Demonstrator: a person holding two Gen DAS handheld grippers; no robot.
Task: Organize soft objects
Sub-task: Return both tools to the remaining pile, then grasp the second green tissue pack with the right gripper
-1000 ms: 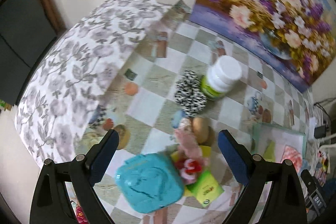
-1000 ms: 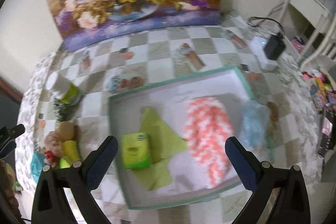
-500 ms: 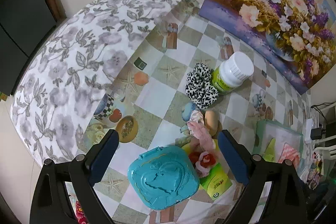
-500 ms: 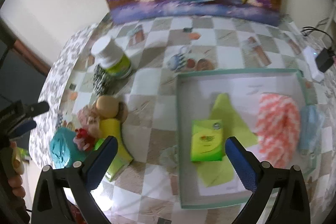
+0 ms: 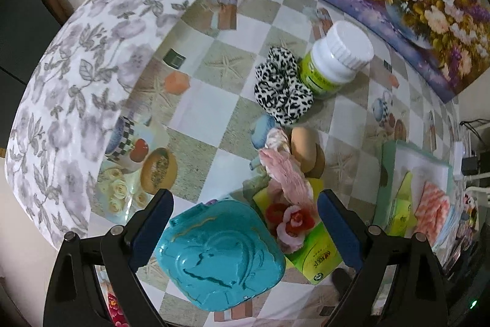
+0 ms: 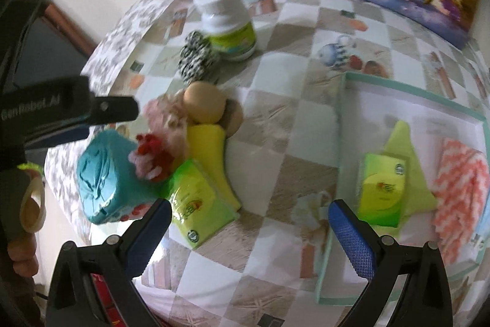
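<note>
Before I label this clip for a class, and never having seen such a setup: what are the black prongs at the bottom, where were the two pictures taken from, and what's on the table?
The black prongs are two-finger grippers, one held in each of a person's hands; no robot is involved. Each carries a fisheye camera looking along its fingers.

Left camera: the left gripper is open and empty above a teal plastic case. Beyond it lie a pink fluffy toy, a green tissue pack, a leopard-print scrunchie and a white-capped bottle.

Right camera: the right gripper, also open and empty, hangs over the checkered tablecloth between that pile and a mint-edged tray. The tray holds another tissue pack, a green cloth and a coral-striped cloth.
</note>
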